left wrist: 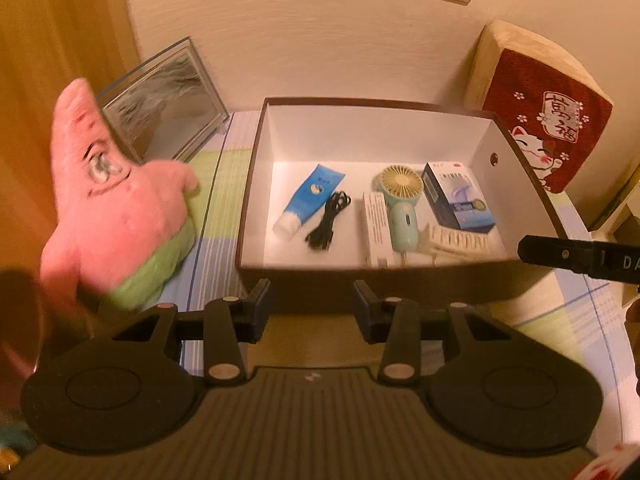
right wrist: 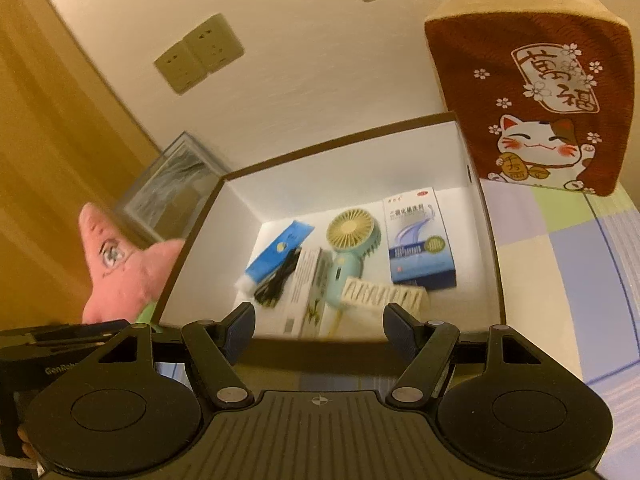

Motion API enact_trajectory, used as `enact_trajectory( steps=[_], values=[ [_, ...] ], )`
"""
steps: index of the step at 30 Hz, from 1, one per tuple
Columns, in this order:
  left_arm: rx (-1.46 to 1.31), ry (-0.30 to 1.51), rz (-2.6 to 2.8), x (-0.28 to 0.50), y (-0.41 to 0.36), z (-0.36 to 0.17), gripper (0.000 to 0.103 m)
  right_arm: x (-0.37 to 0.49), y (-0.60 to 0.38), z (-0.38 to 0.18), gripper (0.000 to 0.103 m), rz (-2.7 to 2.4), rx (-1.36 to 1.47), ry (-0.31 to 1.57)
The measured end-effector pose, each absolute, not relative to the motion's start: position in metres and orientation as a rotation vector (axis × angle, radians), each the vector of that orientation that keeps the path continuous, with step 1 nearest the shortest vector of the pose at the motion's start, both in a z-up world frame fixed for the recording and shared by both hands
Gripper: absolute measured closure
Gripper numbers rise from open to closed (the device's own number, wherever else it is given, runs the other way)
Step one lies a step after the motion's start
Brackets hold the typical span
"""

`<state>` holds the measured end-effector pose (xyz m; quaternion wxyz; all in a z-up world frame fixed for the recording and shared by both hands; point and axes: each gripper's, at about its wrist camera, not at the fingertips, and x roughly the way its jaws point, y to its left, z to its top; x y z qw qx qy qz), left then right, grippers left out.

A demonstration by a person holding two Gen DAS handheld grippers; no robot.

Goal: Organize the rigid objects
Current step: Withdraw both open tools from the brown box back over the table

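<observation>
**Both grippers empty at the box**

The big box [left wrist: 256, 184] sits on the bench [left wrist: 224, 168], holding carton [right wrist: 420, 240], fan [left wrist: 400, 204], tube [left wrist: 308, 200] and cable [left wrist: 326, 220]. Left gripper [left wrist: 308, 308] released, nothing between; right gripper [right wrist: 320, 328] likewise spread and empty.

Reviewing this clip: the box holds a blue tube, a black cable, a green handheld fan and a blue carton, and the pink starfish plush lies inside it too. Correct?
Not quite. The pink starfish plush is outside the box, on the checked cloth to its left, as the left wrist view shows. The blue tube, black cable, green handheld fan and blue carton are inside.
</observation>
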<state>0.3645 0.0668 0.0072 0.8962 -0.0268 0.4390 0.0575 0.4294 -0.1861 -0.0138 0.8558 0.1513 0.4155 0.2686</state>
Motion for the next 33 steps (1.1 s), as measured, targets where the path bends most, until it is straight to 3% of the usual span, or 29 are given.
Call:
enact_trajectory(
  steps=[18,33],
  values=[
    [-0.138,0.957,0.192,0.252,0.056,-0.006,0.062,0.331,-0.183,-0.028,0.032,0.683,0.170,0.933],
    [-0.168,0.991,0.232,0.203,0.046,-0.022,0.062,0.281,-0.179,-0.047,0.032,0.727,0.106,0.993]
  ],
)
